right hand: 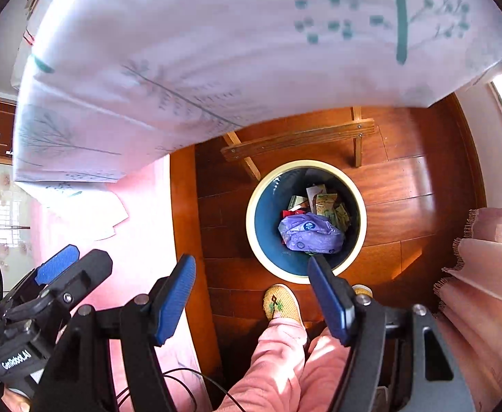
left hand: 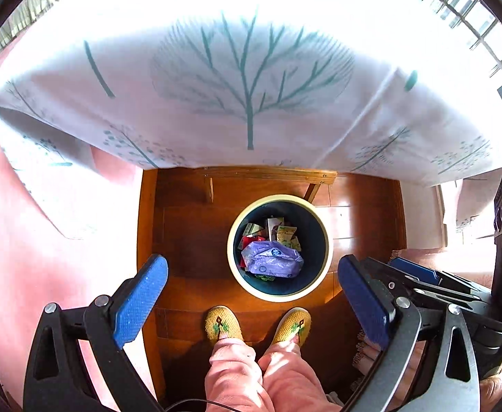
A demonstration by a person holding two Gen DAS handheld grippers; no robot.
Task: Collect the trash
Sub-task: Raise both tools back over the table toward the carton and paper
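- Two grippers hang above the floor and neither carries anything: my left gripper [left hand: 252, 295] has its blue pads [left hand: 140, 300] spread wide with only floorboards between them, and my right gripper [right hand: 251, 304] has its jaws parted, nothing between them either
- The trash is down in the round bin [left hand: 319, 267], a cream-rimmed, blue-walled tub standing on the wooden floor [left hand: 189, 226] just in front of the person's yellow slippers [left hand: 223, 324]; a crumpled purple plastic bag [left hand: 273, 259] lies on top, with green and red wrappers [left hand: 287, 235] packed behind it toward the far wall of the bin
- The bag sits loose on the heap, so I judge it could spring back up if nothing presses it down
- The printed tablecloth [left hand: 251, 79] overhangs close by, its near hem above the far side of the bin; as I lift toward the tabletop a finger could snag that hem and drag the cloth
- A black cable [right hand: 196, 382] loops beside the person's pink trouser leg [right hand: 271, 370]; a step could catch it
- The slippers stand near the bin's near rim, so a careless shuffle could tip it
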